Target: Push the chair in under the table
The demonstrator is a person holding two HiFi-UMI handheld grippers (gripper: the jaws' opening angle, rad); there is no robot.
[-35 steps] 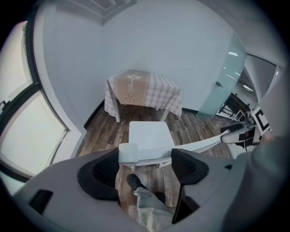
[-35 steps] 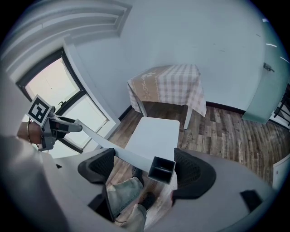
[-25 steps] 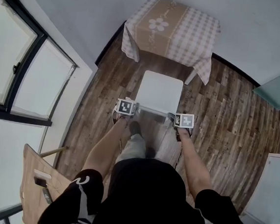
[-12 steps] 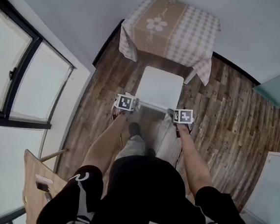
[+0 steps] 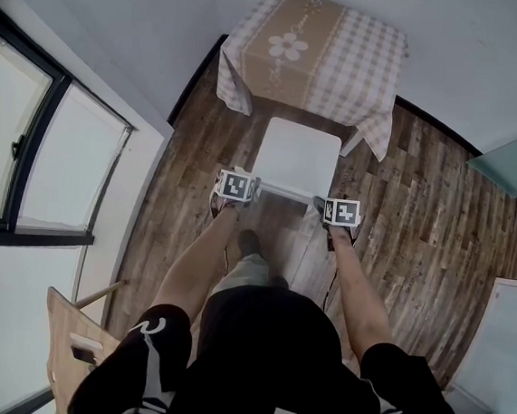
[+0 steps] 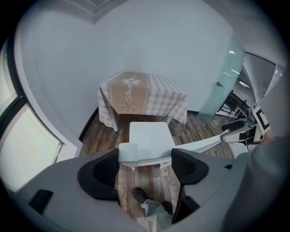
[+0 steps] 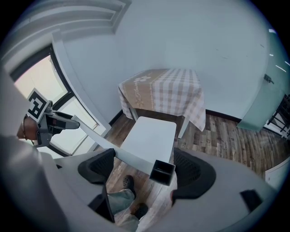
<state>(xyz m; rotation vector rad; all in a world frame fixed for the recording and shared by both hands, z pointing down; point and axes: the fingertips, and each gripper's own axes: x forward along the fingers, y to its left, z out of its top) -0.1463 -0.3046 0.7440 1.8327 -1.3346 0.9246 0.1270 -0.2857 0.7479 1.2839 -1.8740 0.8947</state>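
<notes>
Chair (image 5: 297, 157) nears table (image 5: 315, 48); gripper views show jaws apart.

White chair (image 5: 295, 155) upright, back rail spanning left gripper (image 6: 145, 165) to right gripper (image 7: 147, 170), seat beyond both. Table (image 5: 315, 48), beige checked cloth, straight ahead, seat's far edge at its near side.

I have both bare arms stretched forward and down, roughly parallel. My left forearm (image 5: 200, 264) ends at the grey two-jaw left gripper (image 5: 237, 189). My right forearm (image 5: 352, 288) ends at the matching grey right gripper (image 5: 340, 212). The two grippers are level with each other and well apart. On each, the jaws stand wide apart, with the black ribbed pads (image 6: 108, 171) facing inward.
</notes>
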